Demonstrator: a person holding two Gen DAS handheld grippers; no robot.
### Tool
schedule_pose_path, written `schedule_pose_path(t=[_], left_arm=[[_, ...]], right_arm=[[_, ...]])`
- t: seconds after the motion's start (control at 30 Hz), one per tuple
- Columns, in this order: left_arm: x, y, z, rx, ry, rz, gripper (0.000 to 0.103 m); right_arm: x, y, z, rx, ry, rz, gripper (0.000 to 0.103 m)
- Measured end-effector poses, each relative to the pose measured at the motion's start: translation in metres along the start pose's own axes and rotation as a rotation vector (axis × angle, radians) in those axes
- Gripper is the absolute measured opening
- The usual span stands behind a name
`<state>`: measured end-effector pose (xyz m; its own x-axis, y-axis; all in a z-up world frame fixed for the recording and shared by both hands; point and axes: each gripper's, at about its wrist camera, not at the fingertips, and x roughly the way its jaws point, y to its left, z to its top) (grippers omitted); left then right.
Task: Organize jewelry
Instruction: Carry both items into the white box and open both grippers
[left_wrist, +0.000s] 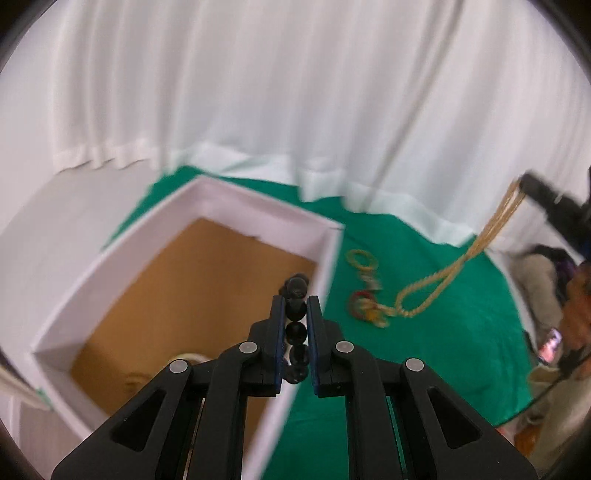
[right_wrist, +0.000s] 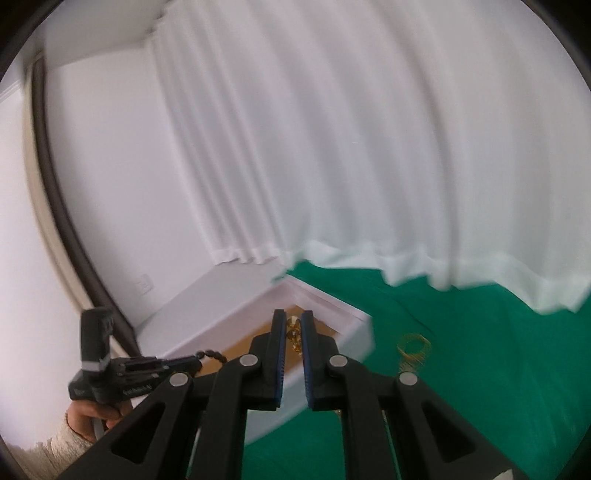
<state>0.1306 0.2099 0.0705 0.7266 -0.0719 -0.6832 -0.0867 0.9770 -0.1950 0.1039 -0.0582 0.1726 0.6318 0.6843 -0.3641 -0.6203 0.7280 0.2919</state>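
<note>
My left gripper (left_wrist: 295, 301) is shut on a string of black beads (left_wrist: 296, 288), held above the right wall of an open white box (left_wrist: 236, 206) with a brown floor. In the right wrist view, the left gripper (right_wrist: 194, 363) shows at the left with the black beads (right_wrist: 212, 355) trailing from its tip. My right gripper (right_wrist: 293, 315) is shut on a gold necklace (right_wrist: 294, 334). From the left wrist view, the right gripper (left_wrist: 526, 184) is raised at the far right, and the gold necklace (left_wrist: 461, 258) hangs from it down to the green cloth (left_wrist: 443, 350).
Gold and red bangles (left_wrist: 364, 284) lie on the cloth right of the box, with the gold bangles (right_wrist: 413, 347) blurred in the right wrist view. A pale ring (left_wrist: 192, 357) lies in the box. White curtains hang behind. A person (left_wrist: 576, 314) sits at the right edge.
</note>
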Motion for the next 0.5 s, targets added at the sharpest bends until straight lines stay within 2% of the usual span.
schedule_pose_path(t=[0.13, 0.23, 0.4, 0.47, 0.5], left_arm=[[0.023, 0.034, -0.003, -0.030, 0.020, 0.104, 0.009], [0.050, 0.054, -0.011, -0.067, 0.054, 0.153, 0.009], [0.088, 0.068, -0.030, -0.089, 0.111, 0.228, 0.009], [0.090, 0.068, -0.036, -0.074, 0.115, 0.263, 0.011], [0.092, 0.067, -0.041, -0.075, 0.115, 0.281, 0.015]], right_arm=[[0.060, 0.031, 0.021, -0.029, 0.023, 0.058, 0.008], [0.107, 0.044, 0.018, -0.032, 0.066, 0.075, 0.008], [0.200, 0.051, -0.028, -0.037, 0.213, 0.050, 0.008], [0.221, 0.051, -0.049, -0.046, 0.263, 0.034, 0.008], [0.228, 0.049, -0.059, -0.053, 0.281, 0.025, 0.009]])
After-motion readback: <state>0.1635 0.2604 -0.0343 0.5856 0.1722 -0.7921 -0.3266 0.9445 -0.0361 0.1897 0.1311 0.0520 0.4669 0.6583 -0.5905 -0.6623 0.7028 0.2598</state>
